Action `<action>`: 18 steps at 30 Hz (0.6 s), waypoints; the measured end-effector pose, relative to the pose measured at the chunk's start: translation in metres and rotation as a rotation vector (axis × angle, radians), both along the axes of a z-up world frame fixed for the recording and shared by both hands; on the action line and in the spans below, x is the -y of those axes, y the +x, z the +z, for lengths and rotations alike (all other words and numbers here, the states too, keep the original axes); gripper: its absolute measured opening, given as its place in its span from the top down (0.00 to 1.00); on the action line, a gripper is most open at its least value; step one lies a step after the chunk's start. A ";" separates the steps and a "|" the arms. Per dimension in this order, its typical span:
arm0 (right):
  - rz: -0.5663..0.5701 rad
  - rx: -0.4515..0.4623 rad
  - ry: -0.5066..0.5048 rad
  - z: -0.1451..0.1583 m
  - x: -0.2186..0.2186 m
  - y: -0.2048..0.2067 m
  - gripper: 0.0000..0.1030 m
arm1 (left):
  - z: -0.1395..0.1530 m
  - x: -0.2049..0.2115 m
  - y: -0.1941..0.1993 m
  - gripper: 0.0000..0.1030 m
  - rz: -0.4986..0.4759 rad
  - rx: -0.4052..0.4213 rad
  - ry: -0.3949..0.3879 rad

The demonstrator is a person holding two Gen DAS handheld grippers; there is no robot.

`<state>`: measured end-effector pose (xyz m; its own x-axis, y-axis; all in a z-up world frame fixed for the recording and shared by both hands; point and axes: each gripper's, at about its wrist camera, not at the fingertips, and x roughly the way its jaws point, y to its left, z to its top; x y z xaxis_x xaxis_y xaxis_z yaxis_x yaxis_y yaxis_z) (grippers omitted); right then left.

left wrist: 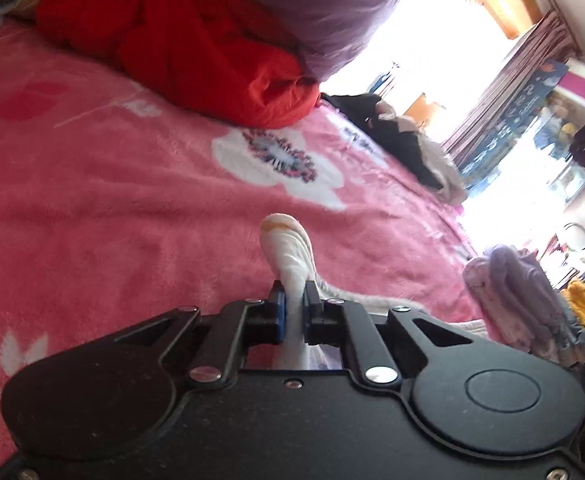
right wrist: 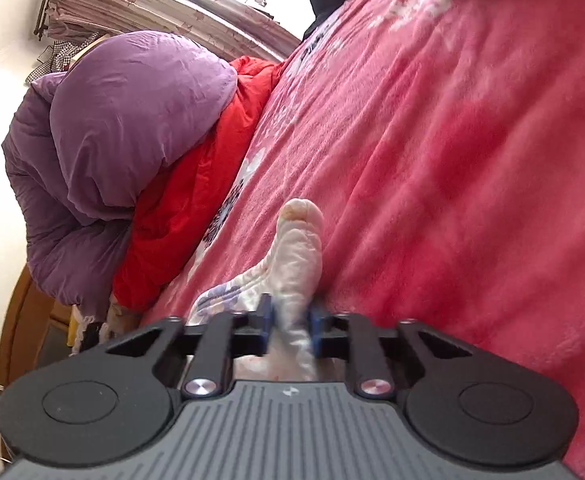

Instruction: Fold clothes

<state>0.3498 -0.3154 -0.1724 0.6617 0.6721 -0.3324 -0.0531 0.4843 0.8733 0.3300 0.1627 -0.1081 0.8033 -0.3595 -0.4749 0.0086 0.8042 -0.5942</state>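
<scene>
Left gripper (left wrist: 294,300) clamped on a bunched fold of the white garment (left wrist: 288,248), which pokes up past the blue pads over the pink flowered blanket (left wrist: 132,200). Right gripper (right wrist: 290,316) likewise pinched tight on the same pale cloth. Red quilt (right wrist: 212,168) and purple quilt (right wrist: 124,120) heaped at the bed's far side.

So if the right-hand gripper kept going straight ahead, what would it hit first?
Probably the fuzzy pink flowered blanket ahead of the right gripper, which is pinching pale printed cloth; depth is unclear.
</scene>
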 end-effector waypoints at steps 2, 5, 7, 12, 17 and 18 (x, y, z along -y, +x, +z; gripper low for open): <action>-0.037 0.001 0.113 -0.005 0.015 -0.002 0.90 | -0.008 0.001 0.008 0.94 -0.002 -0.065 0.026; -0.089 -0.089 0.091 -0.022 0.026 -0.001 0.94 | -0.022 0.003 0.014 0.91 0.015 -0.135 0.046; -0.064 -0.053 0.023 -0.010 0.016 -0.002 0.86 | -0.016 0.000 0.015 0.85 0.023 -0.140 0.029; -0.051 -0.007 -0.111 0.015 0.002 -0.006 0.58 | -0.016 -0.009 0.014 0.62 0.036 -0.140 -0.032; -0.167 0.123 -0.456 0.058 -0.017 -0.027 0.56 | -0.016 0.000 0.017 0.65 0.022 -0.137 0.003; -0.164 0.178 -0.499 0.065 -0.023 -0.033 0.56 | -0.016 0.002 0.018 0.65 0.023 -0.138 0.010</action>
